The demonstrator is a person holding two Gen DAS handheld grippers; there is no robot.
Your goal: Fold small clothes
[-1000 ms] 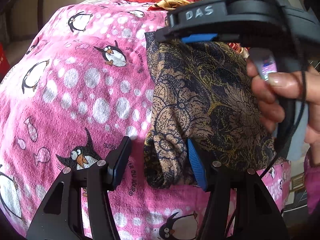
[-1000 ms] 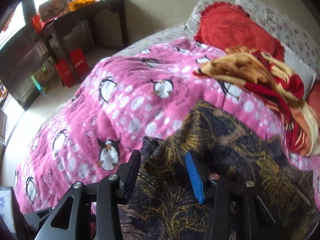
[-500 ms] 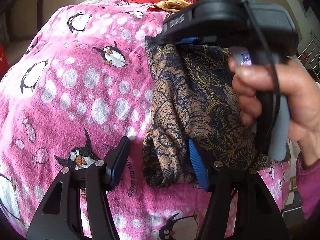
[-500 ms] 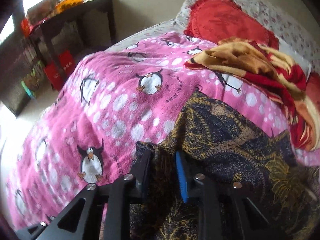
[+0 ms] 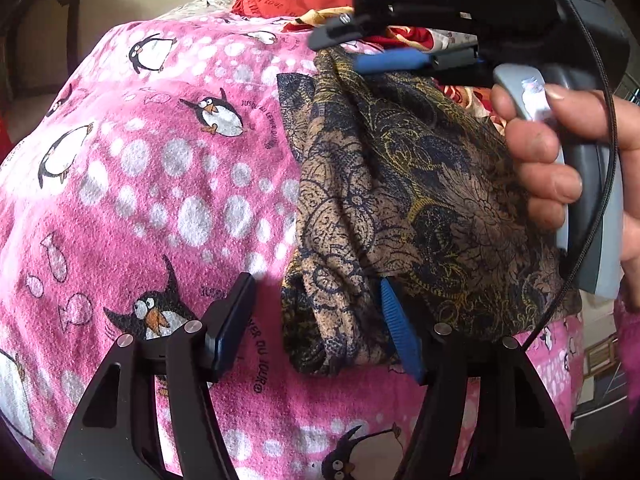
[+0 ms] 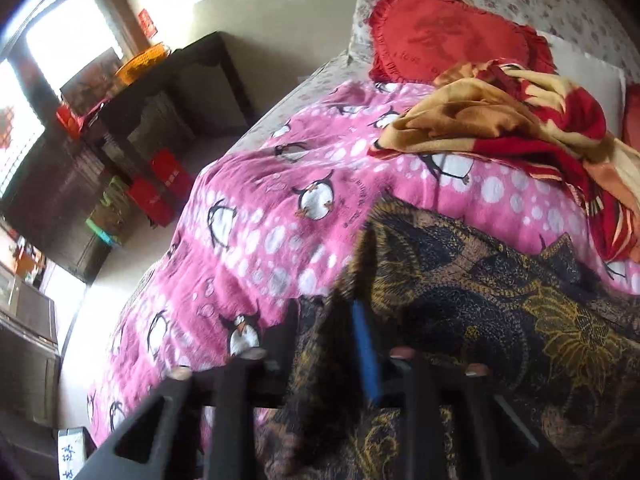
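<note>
Lying on the pink fleece penguin-print blanket [image 5: 168,184] of the bed, the brown, navy and gold floral-print garment [image 5: 400,200] is a partly folded bundle whose bunched long edge runs from the left gripper [image 5: 316,324] away toward the right gripper [image 5: 384,46].

In the left wrist view, the left fingers are spread and opening wider. The near end of the bundle sits between them, against the blue-padded finger [image 5: 398,336], while the black finger [image 5: 236,320] stands clear of the cloth over bare blanket. I judge this end released, not pinched.

The right gripper [image 6: 326,336], held by a hand [image 5: 568,168], is at the far end of that same edge. Its fingers are also opening, and in the right wrist view cloth lies bunched between them. The picture is blurred there, so whether the pads press on the fabric is hard to tell; it looks loosely straddled and not clamped.

The rest of the garment spreads to the blue-padded side of both pairs of fingers. The next fold likely turns on that: each gripper is on its own end of the long edge, the left nearer the near end, with the body of the cloth off to one side. A red, tan and cream crumpled cloth [image 6: 520,120] lies beyond, well apart.
</note>
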